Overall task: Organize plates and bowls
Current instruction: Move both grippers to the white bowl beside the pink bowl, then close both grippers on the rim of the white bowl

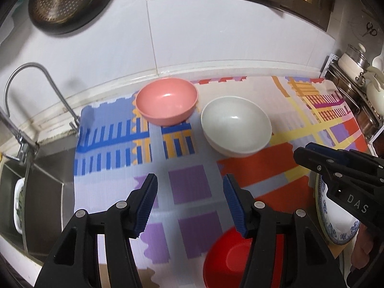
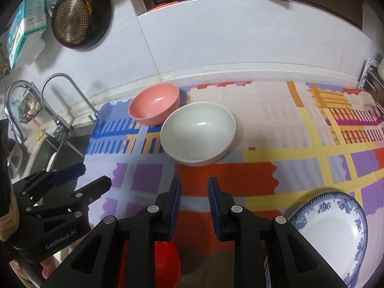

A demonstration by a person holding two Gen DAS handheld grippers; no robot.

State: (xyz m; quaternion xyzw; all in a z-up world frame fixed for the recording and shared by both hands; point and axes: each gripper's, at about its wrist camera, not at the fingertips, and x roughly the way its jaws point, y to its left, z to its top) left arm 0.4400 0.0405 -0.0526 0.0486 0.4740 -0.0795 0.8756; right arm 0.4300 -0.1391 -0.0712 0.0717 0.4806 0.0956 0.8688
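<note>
A pink bowl point(image 1: 166, 100) point(image 2: 154, 108) and a white bowl point(image 1: 236, 127) point(image 2: 198, 134) stand upright side by side at the back of the colourful mat point(image 1: 187, 182). Close to the mat's near edge sit a red bowl point(image 1: 225, 259) point(image 2: 165, 259) and, to its right, a blue-patterned white plate point(image 1: 336, 220) point(image 2: 333, 230). My left gripper point(image 1: 190, 180) point(image 2: 96, 174) hovers open over the mat's middle, holding nothing. My right gripper point(image 2: 194, 182) point(image 1: 304, 150) hangs to its right, above the plate's left side, with its jaws a narrow gap apart and nothing in that gap.
A steel sink point(image 1: 48, 175) with a curved faucet point(image 1: 28, 72) lies left of the mat. A perforated pan point(image 1: 69, 0) hangs on the tiled wall. A rack of pots point(image 1: 360, 84) stands at the right end. A hand point(image 2: 48, 268) shows under the left gripper.
</note>
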